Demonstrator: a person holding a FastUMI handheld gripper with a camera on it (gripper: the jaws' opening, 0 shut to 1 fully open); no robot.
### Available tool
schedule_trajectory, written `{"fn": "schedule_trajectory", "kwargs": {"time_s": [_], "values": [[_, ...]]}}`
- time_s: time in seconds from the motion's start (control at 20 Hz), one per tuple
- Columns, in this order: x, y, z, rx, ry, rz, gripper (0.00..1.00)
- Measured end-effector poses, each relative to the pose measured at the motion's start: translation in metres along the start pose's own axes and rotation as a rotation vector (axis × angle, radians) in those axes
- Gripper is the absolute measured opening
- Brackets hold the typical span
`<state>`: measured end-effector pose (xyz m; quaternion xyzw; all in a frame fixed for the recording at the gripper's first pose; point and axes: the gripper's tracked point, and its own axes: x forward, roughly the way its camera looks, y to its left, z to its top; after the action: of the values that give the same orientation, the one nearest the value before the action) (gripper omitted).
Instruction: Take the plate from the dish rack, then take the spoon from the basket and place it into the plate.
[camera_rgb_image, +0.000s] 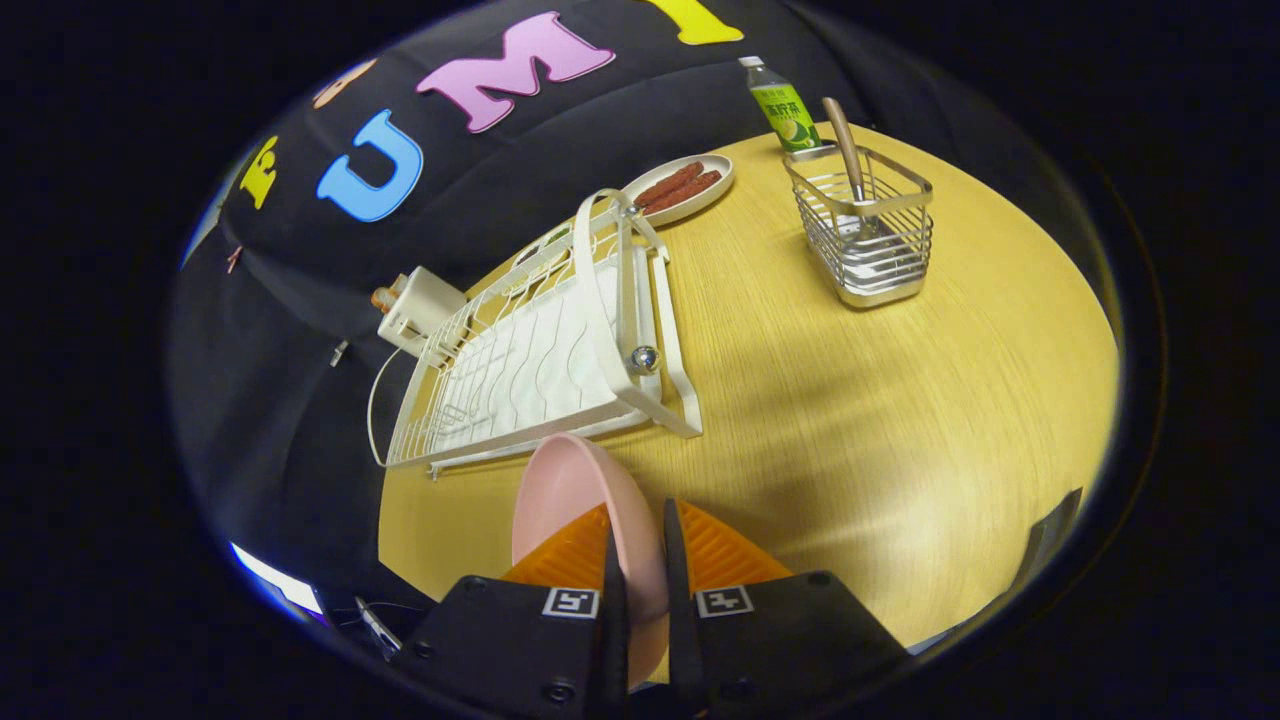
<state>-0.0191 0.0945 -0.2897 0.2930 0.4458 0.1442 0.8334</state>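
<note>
pink plate (585, 500): edge-on, clamped in claw (640, 560) | spoon (848, 150): upright in basket (870, 240) | dish rack (540, 350): empty

Round light-wood table (900, 400), black cloth wall (300, 330) behind, soft shadows across the tabletop

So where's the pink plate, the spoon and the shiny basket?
pink plate (570, 490): gripper view, on its inner face, above the fingers clamped on its rim.
spoon (846, 145): gripper view, on its handle sticking up out of the basket.
basket (880, 262): gripper view, on its front wire wall.
</note>
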Motion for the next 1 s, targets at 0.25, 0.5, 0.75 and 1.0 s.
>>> {"fn": "schedule_trajectory", "kwargs": {"time_s": [0.25, 0.5, 0.75, 1.0], "values": [[0.007, -0.029, 0.004, 0.019, -0.024, -0.108, 0.22], [-0.026, -0.026, 0.026, -0.043, -0.1, -0.116, 0.62], [-0.091, -0.037, 0.087, -0.237, -0.293, -0.163, 0.99], [-0.13, -0.034, 0.156, -0.368, -0.456, -0.141, 0.98]]}}
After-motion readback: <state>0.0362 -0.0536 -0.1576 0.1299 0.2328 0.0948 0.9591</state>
